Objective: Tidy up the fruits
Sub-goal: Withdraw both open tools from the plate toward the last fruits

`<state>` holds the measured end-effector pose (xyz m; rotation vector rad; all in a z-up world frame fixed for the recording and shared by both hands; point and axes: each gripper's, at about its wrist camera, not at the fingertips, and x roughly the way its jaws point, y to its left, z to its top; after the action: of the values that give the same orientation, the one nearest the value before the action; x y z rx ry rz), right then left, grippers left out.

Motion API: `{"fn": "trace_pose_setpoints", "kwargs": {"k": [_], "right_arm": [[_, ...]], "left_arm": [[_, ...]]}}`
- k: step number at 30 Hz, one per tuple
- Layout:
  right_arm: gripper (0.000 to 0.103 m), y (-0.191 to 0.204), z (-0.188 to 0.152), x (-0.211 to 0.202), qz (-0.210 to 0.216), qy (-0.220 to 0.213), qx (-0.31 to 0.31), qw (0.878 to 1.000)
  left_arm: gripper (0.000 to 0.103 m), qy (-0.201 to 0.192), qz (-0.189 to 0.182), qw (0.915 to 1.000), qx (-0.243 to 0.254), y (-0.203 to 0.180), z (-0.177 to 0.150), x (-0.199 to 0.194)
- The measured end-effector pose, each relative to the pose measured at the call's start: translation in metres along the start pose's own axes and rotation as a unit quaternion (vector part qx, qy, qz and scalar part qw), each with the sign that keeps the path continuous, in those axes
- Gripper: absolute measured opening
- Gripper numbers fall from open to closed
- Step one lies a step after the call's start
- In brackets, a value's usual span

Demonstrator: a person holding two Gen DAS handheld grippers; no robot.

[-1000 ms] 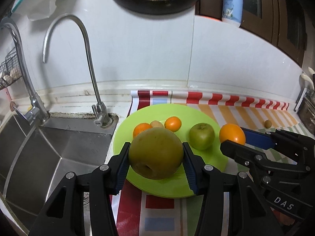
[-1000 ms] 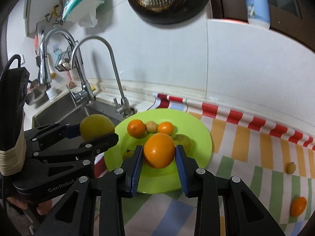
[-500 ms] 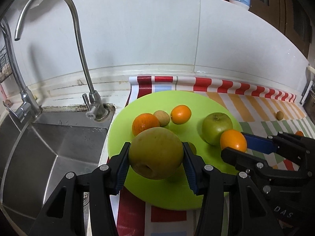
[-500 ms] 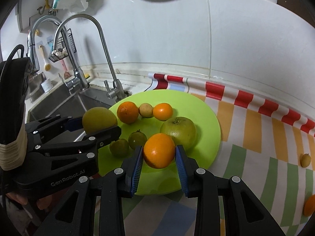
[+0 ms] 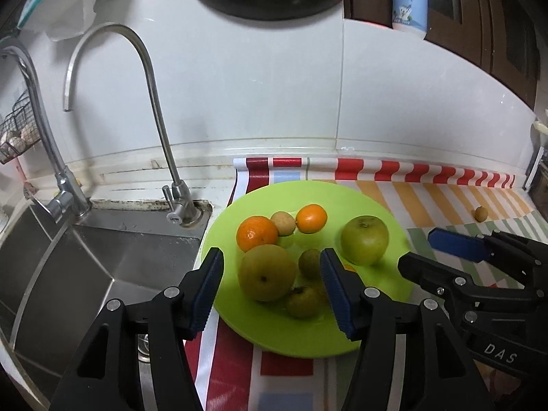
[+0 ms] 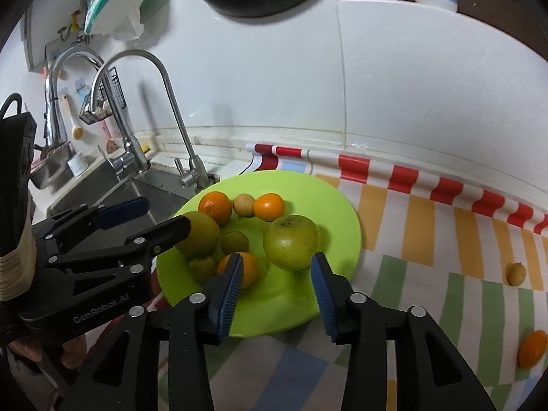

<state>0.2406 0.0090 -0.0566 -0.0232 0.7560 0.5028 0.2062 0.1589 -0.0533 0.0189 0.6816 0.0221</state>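
Note:
A lime-green plate [image 5: 359, 202] [image 6: 342, 205] on the striped mat holds several fruits. A large yellow-green pear [image 5: 266, 272] [image 6: 200, 234] lies at its left. An orange [image 6: 248, 269] lies at the front, beside a green apple [image 5: 364, 239] [image 6: 291, 241]. Two more oranges and small green and tan fruits lie around them. My left gripper [image 5: 272, 287] is open, its fingers either side of the pear and apart from it. My right gripper [image 6: 275, 287] is open and empty above the plate's front, the orange by its left finger.
A steel sink [image 5: 85, 260] with two taps [image 5: 150, 78] lies left of the plate. A small tan fruit [image 6: 516, 274] and an orange [image 6: 532, 348] lie on the mat [image 6: 445, 239] to the right. A white tiled wall stands behind.
Both grippers have opened. The pear left my left gripper and the orange left my right gripper; both fruits now rest on the plate. Both grippers have drawn back and up.

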Motion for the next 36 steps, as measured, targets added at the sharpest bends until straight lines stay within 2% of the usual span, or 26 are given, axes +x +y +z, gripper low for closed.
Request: {"fn": "trace_pose_setpoints", "kwargs": {"k": [4,6,11,14,24,36], "right_arm": [[0.051,0.0,0.0,-0.02,-0.015,-0.017,-0.006,1.0],[0.058,-0.001,-0.001,-0.029,-0.021,-0.023,-0.008,0.999],[0.058,-0.004,-0.003,-0.054,-0.035,-0.039,-0.011,0.999],[0.063,-0.008,-0.007,-0.068,-0.043,-0.045,-0.006,0.998],[0.063,-0.02,-0.02,-0.112,-0.069,-0.063,0.012,0.996],[0.063,-0.049,-0.044,-0.157,-0.117,-0.069,0.035,0.99]], "left_arm": [[0.061,-0.007,0.0,1.0,-0.002,-0.005,-0.002,-0.015],[0.062,-0.012,0.001,0.9999,-0.006,-0.008,-0.002,-0.023],[0.065,-0.019,-0.007,0.9998,-0.008,-0.019,-0.004,-0.041],[0.066,-0.023,-0.011,0.9997,-0.003,-0.027,-0.004,-0.05],[0.069,-0.042,-0.026,0.9987,0.016,-0.055,-0.006,-0.085],[0.073,-0.051,-0.072,0.995,0.046,-0.099,-0.01,-0.107]]}}
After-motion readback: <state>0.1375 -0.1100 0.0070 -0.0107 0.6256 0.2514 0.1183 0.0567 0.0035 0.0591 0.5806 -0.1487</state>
